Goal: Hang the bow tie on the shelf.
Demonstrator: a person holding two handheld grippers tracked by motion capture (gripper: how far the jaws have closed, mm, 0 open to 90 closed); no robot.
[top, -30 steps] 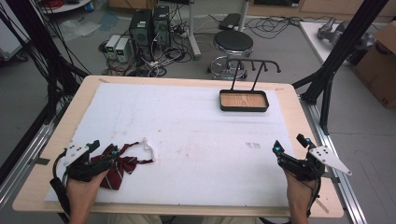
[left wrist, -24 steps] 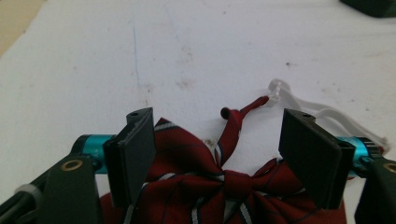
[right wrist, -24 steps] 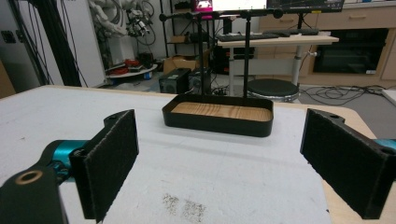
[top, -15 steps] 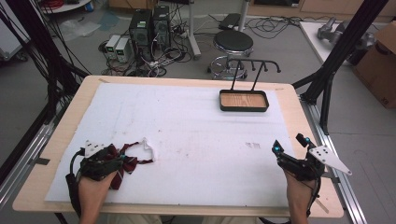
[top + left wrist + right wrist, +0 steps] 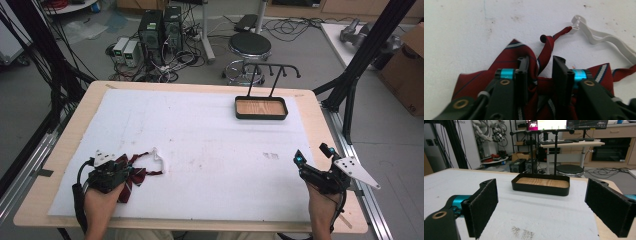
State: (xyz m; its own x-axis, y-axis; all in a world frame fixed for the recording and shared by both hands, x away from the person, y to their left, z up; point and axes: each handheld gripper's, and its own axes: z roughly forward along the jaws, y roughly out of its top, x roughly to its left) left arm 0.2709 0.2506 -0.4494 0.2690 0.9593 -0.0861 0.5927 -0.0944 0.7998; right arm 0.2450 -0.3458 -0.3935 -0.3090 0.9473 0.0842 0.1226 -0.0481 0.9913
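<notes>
Nearby, the left gripper (image 5: pixel 540 72) is sitting over a red striped bow tie (image 5: pixel 506 57) at the worktop's (image 5: pixel 210 125) near left, jaws narrowly parted around its knot. The right gripper (image 5: pixel 541 207) is waiting wide and empty. Farther off, a tray stand (image 5: pixel 261 107) is standing; the tie's white strap (image 5: pixel 604 40) could snag when lifted.

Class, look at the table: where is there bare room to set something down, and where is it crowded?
The white mat lies bare across its middle, between the red striped tie under the left gripper and the right gripper, and along its far left edge. It is crowded at the near left corner and around the black tray stand far right.
</notes>
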